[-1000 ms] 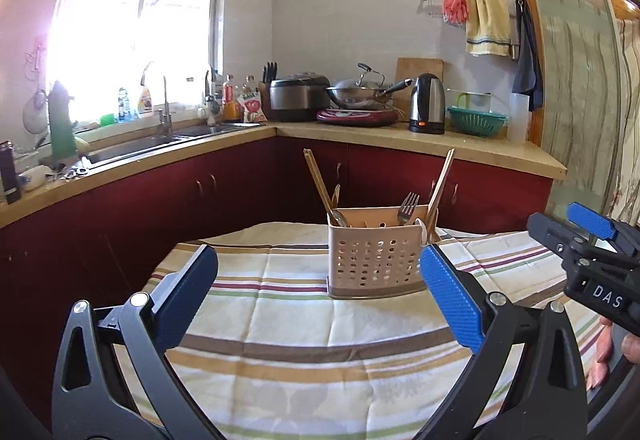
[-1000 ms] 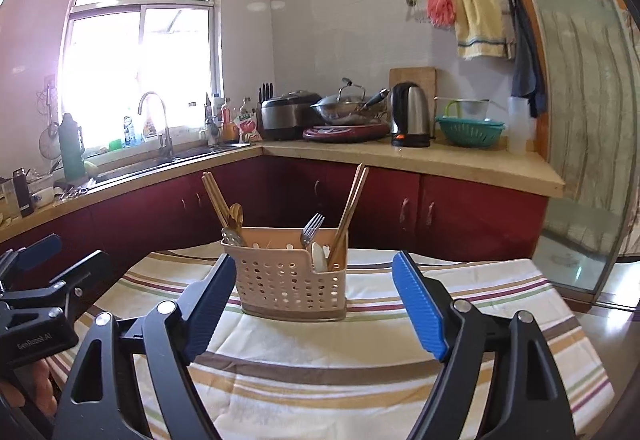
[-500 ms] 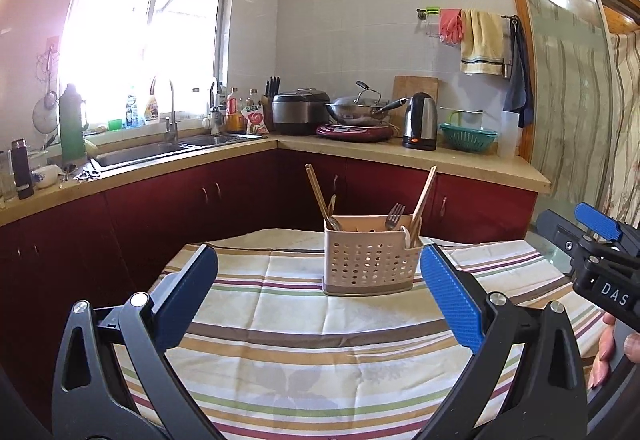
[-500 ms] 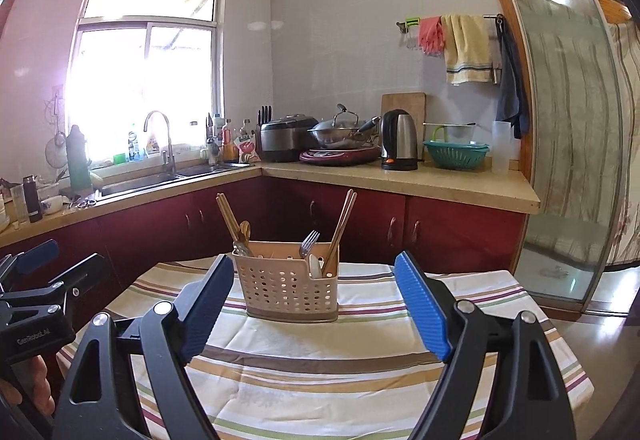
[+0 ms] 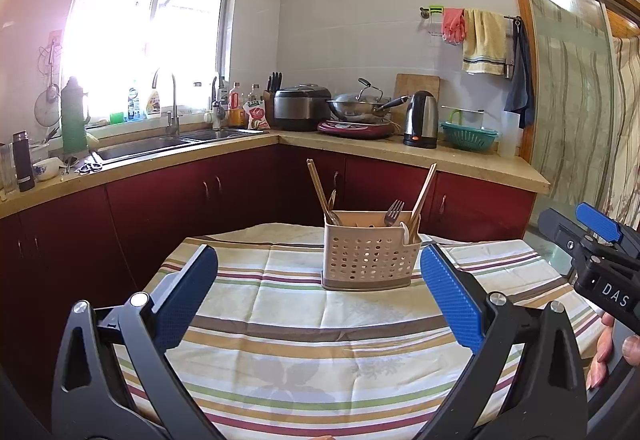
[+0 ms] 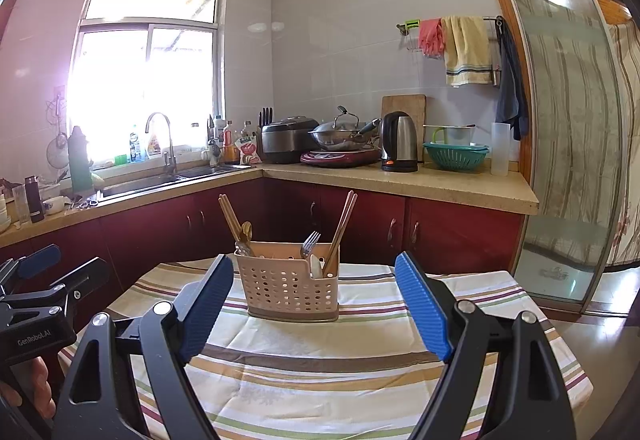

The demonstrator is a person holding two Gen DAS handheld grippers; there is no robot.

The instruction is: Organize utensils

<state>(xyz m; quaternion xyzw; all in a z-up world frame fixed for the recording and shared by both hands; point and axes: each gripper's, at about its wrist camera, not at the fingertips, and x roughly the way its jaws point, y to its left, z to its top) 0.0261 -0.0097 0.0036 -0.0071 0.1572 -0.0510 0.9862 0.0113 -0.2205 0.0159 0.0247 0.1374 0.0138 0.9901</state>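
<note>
The perforated utensil caddy [image 5: 370,258] stands upright mid-tabletop [image 5: 280,324], holding chopsticks [image 5: 422,196], a fork [image 5: 394,210] and spoons. Both the left claw [image 5: 318,294] and right claw [image 6: 314,304] are held wide and empty, well short of it. Sorting appears complete; any further approach is best made slowly, so that the leaning chopsticks are not knocked.

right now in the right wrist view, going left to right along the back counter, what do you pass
green thermos → sink tap → knife block → rice cooker → wok → electric kettle → green colander → clear plastic jug
</note>
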